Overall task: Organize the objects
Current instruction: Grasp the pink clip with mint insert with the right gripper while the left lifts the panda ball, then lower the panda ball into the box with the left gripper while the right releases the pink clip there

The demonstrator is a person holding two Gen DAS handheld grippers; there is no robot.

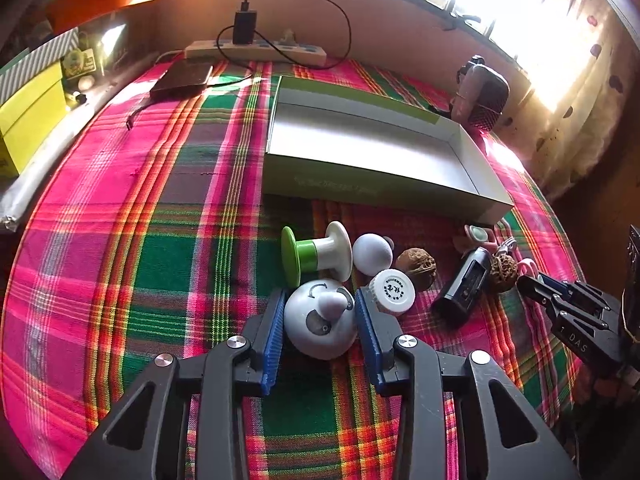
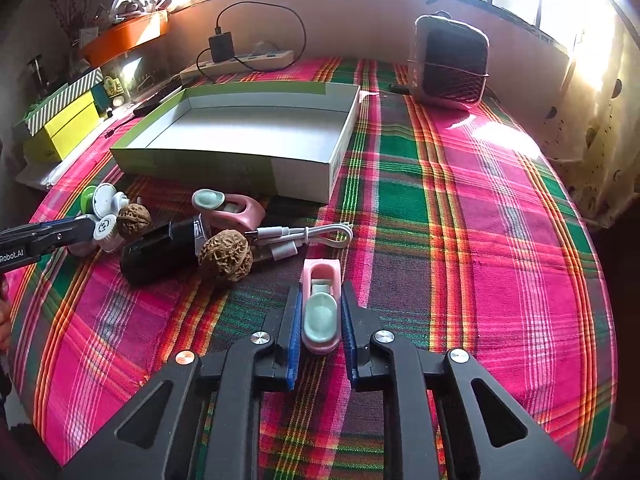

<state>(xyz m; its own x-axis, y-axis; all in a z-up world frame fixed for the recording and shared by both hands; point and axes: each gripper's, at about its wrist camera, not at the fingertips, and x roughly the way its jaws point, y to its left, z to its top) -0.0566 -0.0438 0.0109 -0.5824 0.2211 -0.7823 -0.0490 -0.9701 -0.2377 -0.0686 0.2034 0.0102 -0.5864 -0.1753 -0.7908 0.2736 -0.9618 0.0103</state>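
Objects are lying clustered on the plaid-covered bench [image 2: 460,208], just in front of the open cardboard box [image 2: 248,128], which is sitting empty. Nearest the box, a green-and-white spool [image 1: 310,252] is resting on its side. Left hand-held gripper [image 1: 320,312] is pinching a white round face toy [image 1: 320,326] in front of the spool. Right hand-held gripper [image 2: 320,312] is clamping a pink-and-mint clip [image 2: 320,312], well forward of the box.
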